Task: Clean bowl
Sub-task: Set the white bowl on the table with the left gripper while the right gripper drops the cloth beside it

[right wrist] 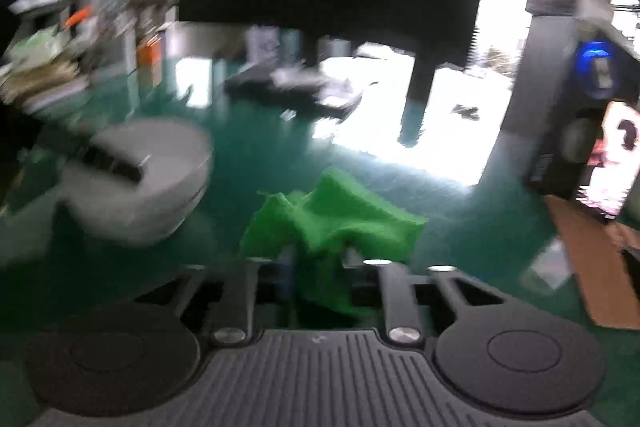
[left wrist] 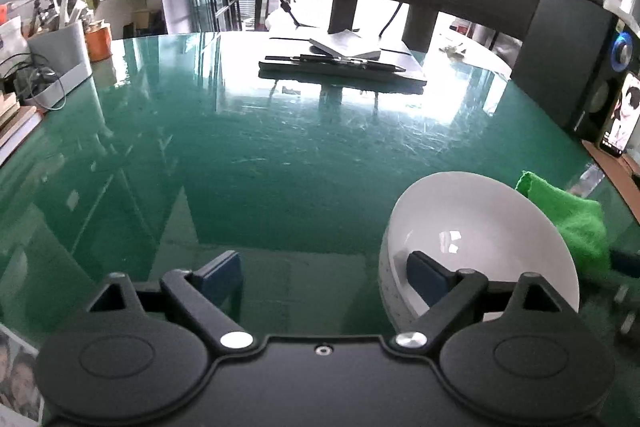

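The green glass-topped table [left wrist: 280, 155] fills most of both views, glossy and scratched, a surface on which glazed ware would likely slide at a nudge. On its near right part stands the white bowl [left wrist: 476, 215], upright and seemingly tipped a little; nothing shows inside it but a window glint on bare glaze, so it looks empty and dry. It is probably ceramic: stiff, fairly heavy for its size, slick, and liable to chip if knocked against the glass. The rim is the sensible place to take hold, one finger inside and one outside the wall, since the rounded body offers nothing to pinch. The left gripper [left wrist: 324, 273] stands wide apart, and its right finger [left wrist: 426, 273] appears to sit within the bowl's near-left rim while the left finger hangs over bare table; whether the pad touches the wall cannot be told. Just right of the bowl, touching or nearly so, is the green cloth [right wrist: 332, 211], soft, light and floppy, easy to bunch and best gripped at a thick fold so that a loose wad hangs free for wiping. The right gripper [right wrist: 318, 267] is closed down on a fold of that cloth, though the right wrist view is motion-blurred and fine detail is lost. At the far side lies a dark notebook [left wrist: 340, 67] with pens, well apart from the work.
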The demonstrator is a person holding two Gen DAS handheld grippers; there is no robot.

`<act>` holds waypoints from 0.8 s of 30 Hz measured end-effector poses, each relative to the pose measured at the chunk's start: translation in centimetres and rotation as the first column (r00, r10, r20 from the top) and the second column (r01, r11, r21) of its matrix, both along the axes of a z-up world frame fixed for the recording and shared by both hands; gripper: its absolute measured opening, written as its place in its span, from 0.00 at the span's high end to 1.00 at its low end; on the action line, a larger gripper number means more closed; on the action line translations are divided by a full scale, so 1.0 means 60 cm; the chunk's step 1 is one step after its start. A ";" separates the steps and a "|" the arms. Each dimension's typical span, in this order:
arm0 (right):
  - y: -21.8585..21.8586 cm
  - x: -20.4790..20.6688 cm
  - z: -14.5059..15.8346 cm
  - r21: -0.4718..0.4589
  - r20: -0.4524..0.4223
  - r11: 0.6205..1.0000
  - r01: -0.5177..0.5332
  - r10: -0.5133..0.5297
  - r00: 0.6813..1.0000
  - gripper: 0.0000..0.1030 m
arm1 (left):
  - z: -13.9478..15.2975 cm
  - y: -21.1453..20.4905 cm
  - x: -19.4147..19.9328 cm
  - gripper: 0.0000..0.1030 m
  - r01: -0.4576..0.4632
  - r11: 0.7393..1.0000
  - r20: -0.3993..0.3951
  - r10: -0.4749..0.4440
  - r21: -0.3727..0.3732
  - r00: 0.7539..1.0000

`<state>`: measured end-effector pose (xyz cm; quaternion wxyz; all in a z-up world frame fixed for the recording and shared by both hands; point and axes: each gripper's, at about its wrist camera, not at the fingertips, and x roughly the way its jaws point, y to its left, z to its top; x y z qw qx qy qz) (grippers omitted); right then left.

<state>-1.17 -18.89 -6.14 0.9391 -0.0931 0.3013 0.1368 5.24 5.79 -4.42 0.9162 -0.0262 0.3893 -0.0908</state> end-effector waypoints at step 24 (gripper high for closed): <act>-0.039 -0.094 0.069 0.273 -0.215 0.872 0.406 -0.356 0.909 0.00 | 0.090 -0.079 -0.146 0.00 0.020 0.999 0.089 -0.024 0.051 0.996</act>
